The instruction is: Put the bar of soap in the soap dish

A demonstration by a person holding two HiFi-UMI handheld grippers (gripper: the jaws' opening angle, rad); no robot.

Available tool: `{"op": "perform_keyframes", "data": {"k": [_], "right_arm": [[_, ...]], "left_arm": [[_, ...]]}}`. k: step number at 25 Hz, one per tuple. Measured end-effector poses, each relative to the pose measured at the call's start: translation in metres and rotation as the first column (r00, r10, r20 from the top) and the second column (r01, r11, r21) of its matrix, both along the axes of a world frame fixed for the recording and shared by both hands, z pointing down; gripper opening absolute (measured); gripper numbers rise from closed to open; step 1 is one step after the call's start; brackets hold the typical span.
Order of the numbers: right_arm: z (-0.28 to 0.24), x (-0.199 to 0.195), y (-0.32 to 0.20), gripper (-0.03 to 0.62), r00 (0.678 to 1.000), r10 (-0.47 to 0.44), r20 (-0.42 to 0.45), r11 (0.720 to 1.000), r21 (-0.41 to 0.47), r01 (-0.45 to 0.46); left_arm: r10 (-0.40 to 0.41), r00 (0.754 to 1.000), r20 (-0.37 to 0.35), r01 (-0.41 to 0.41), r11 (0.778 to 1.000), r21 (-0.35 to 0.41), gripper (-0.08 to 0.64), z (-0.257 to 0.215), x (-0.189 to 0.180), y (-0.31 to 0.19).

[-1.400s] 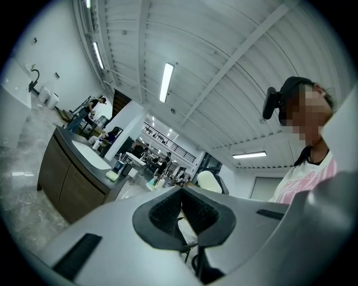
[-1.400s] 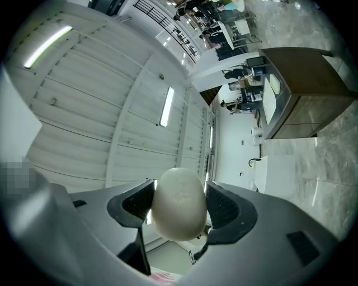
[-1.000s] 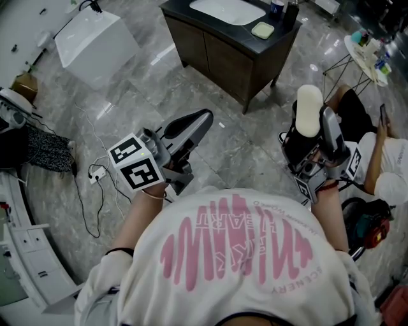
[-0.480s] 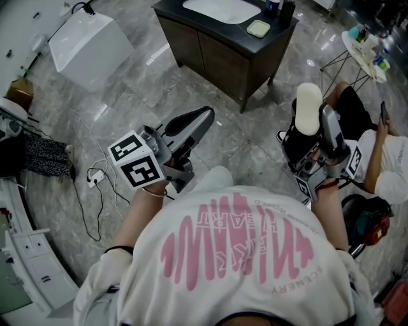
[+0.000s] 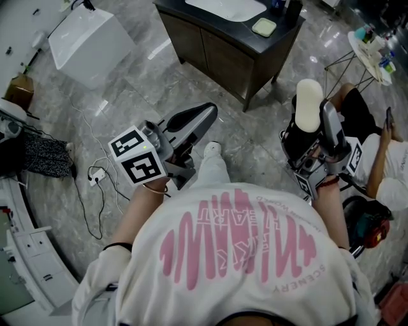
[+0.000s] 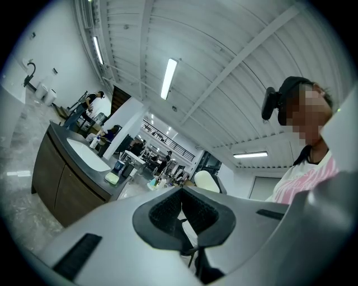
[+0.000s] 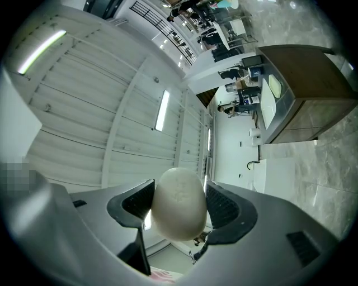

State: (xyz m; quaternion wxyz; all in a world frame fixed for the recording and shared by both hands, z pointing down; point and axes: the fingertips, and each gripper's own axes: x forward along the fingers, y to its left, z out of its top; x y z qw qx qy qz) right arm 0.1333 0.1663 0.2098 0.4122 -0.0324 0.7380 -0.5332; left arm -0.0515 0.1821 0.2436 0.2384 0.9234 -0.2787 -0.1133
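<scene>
One bar of soap (image 5: pixel 310 102), pale cream, matte and egg-shaped with rounded ends, is clamped by the right gripper (image 5: pixel 311 132). In the right gripper view the soap (image 7: pixel 179 204) is seen filling the gap of that gripper (image 7: pixel 179 208), and the dark ribbed fingers (image 7: pixel 225 208) are pressed against its two sides. The bar is held upright in the air, above the floor and well apart from the soap dish (image 5: pixel 264 27).

The left gripper (image 5: pixel 203 116) is held at about the same height on the other side of the person's body. Its black textured fingers (image 6: pixel 165 209) are brought together at the tips, and nothing is gripped between them. A white cube with black square markers (image 5: pixel 140 164) is carried on its smooth grey plastic body.

The soap dish, a small, pale green, rounded square, is set near the corner of a dark, glossy desk (image 5: pixel 284 39) fitted with brown wooden doors. A white oval basin (image 5: pixel 226 6) is sunk into the same top, just beside the dish.

The floor (image 5: pixel 134 89) is laid in polished grey marble with pale veins. A white box-shaped block (image 5: pixel 89 38) is stood on it, well apart from the desk. A white shirt with pink print (image 5: pixel 236 255) is seen at the bottom of the head view.
</scene>
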Motion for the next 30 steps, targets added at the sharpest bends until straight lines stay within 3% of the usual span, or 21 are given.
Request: {"op": "perform_keyframes", "data": {"k": [30], "right_arm": [[-0.002, -0.040, -0.177, 0.298, 0.992, 0.124, 0.013, 0.991, -0.049, -0.123]], "left_arm": [[0.150, 0.989, 0.009, -0.150, 0.987, -0.057, 0.011, 0.000, -0.035, -0.198]]}}
